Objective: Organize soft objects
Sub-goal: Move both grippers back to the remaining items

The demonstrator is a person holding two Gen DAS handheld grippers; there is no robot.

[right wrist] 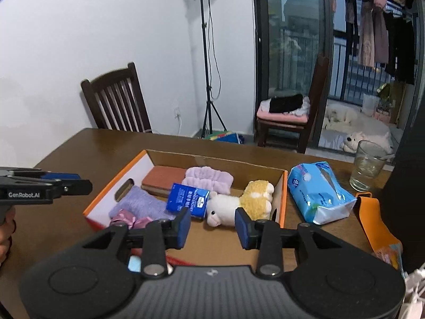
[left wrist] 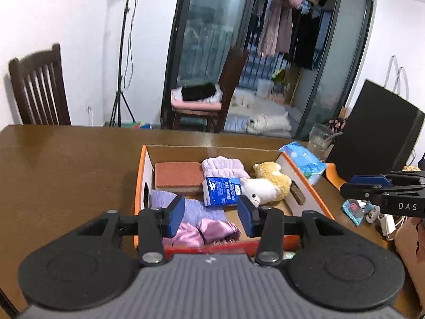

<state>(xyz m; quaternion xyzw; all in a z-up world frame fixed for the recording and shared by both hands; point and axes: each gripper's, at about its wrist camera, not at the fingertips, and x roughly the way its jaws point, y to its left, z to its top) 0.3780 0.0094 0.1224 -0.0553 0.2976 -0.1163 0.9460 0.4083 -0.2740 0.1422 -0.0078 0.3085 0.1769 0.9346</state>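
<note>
Both grippers are held just short of the cardboard box [left wrist: 305,180], which sits on the brown table [left wrist: 66,164] with its orange-edged walls up. The left gripper [left wrist: 211,212] is seen with its blue pads spread wide and nothing between them, poised over the near end of the box. The right gripper [right wrist: 212,226] is likewise parted wide and empty, hovering at the box's near rim.

Inside the box, the soft things are laid out. A brick-red sponge [left wrist: 178,175] is lodged at the far left corner, and a lilac scrunchie headband [left wrist: 221,167] is tucked just beside it. A blue tissue packet [left wrist: 221,191] is propped upright in the middle, touching the white-and-yellow plush alpaca [left wrist: 265,186], which is lying on its side against the right wall. Nearer the camera, a purple cloth [left wrist: 191,207] is spread on the box floor, and a pink satin bow [left wrist: 204,230] is bunched on its near edge.

Outside the box, a larger pale-blue tissue pack [right wrist: 318,196] is left on the table just beside the right wall, apart from it. A drinking glass [right wrist: 368,164] is stood beyond that pack. An orange strap [right wrist: 372,218] is draped on the table to the pack's right.
</note>
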